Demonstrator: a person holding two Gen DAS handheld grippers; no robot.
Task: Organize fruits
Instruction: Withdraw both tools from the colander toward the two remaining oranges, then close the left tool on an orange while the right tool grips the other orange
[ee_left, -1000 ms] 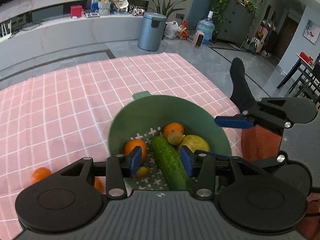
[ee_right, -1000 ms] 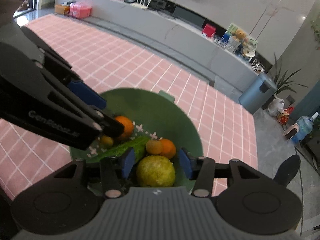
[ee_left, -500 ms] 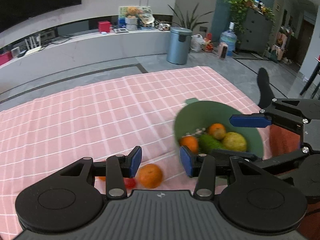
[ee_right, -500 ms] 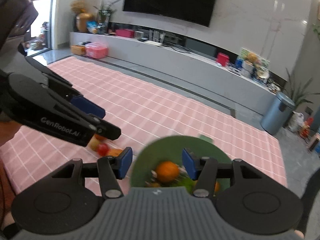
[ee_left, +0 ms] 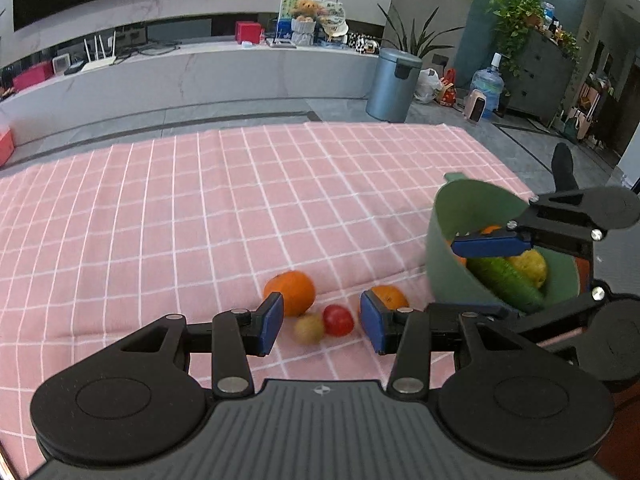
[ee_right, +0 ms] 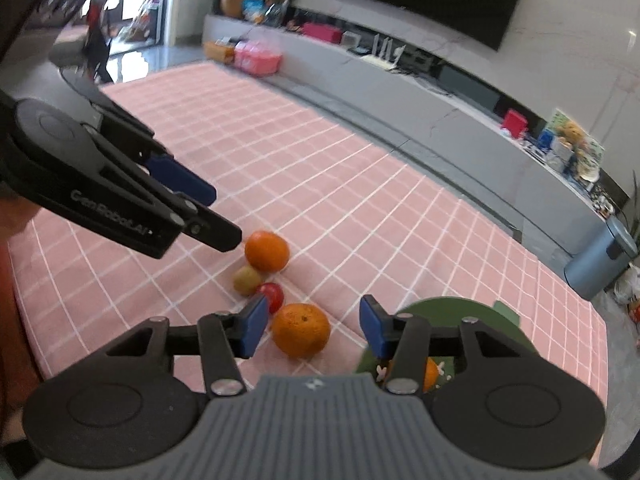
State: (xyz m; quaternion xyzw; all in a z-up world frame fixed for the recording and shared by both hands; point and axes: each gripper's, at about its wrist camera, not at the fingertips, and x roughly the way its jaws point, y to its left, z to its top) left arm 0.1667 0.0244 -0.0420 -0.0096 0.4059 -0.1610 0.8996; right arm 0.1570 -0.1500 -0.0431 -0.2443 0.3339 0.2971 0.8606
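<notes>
Left gripper gapes wide and empty over a red tomato and small greenish fruit. Right gripper, also wide, frames the nearer orange. Another orange lies just beyond; the green bowl crowds the right. Open pink cloth stretches far.

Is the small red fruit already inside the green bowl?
No, the small red fruit lies on the pink cloth, outside the green bowl.
</notes>
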